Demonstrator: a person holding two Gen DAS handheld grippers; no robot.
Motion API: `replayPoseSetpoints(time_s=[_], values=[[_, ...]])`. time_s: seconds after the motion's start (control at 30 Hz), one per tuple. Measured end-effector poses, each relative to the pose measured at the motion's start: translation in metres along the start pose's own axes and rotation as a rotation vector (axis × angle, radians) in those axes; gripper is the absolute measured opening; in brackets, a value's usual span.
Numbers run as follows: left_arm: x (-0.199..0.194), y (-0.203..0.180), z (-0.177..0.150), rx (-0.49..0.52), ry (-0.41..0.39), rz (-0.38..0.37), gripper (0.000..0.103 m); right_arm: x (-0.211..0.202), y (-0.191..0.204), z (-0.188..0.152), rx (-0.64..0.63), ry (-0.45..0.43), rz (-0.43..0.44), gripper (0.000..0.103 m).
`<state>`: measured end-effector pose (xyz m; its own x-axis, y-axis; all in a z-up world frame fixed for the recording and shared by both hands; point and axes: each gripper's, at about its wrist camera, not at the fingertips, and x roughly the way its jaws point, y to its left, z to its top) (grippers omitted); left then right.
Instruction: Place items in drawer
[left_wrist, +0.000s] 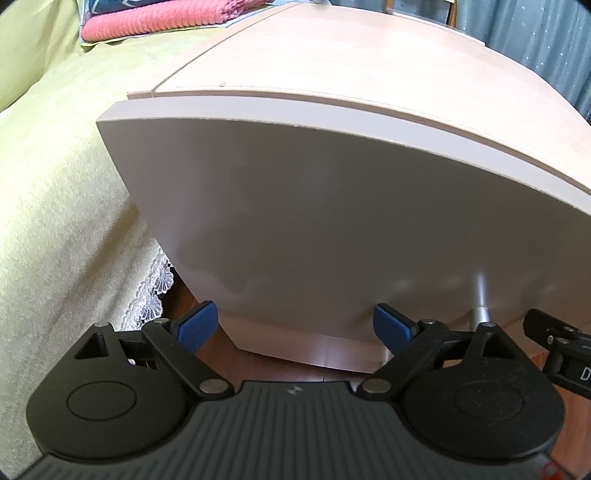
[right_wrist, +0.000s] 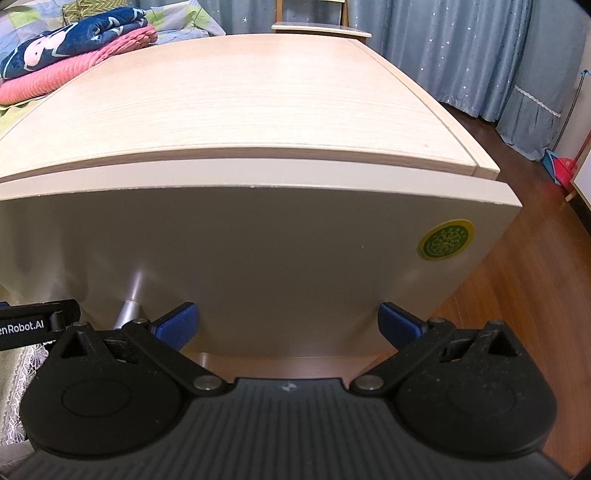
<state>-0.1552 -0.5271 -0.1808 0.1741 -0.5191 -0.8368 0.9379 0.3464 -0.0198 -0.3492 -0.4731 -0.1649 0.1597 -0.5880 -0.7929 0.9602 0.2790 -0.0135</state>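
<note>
Two open grippers close before drawer front (right_wrist: 258, 251).

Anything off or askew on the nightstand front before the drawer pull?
Nothing damaged or spilled. Drawer front sits flush and shut; only a round green sticker near its right edge. Left gripper and right gripper are open, empty.

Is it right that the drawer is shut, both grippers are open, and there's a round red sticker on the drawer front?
Not quite. The sticker is yellow and green, not red, as the right wrist view shows. The rest holds: the drawer front looks shut, and the left gripper and right gripper are open.
</note>
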Motion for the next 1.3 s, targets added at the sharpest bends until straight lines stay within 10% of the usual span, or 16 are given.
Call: replayPoseSetpoints(time_s=[0.7, 1.3], values=[[-0.012, -0.006, -0.002, 0.03, -0.034, -0.026, 0.092, 0.005, -0.026, 0.013, 0.076, 0.06, 0.087, 0.102], [-0.141, -0.02, -0.038, 0.071, -0.085, 0.035, 0.096, -0.1, -0.079, 0.004, 0.154, -0.043, 0.183, 0.102]])
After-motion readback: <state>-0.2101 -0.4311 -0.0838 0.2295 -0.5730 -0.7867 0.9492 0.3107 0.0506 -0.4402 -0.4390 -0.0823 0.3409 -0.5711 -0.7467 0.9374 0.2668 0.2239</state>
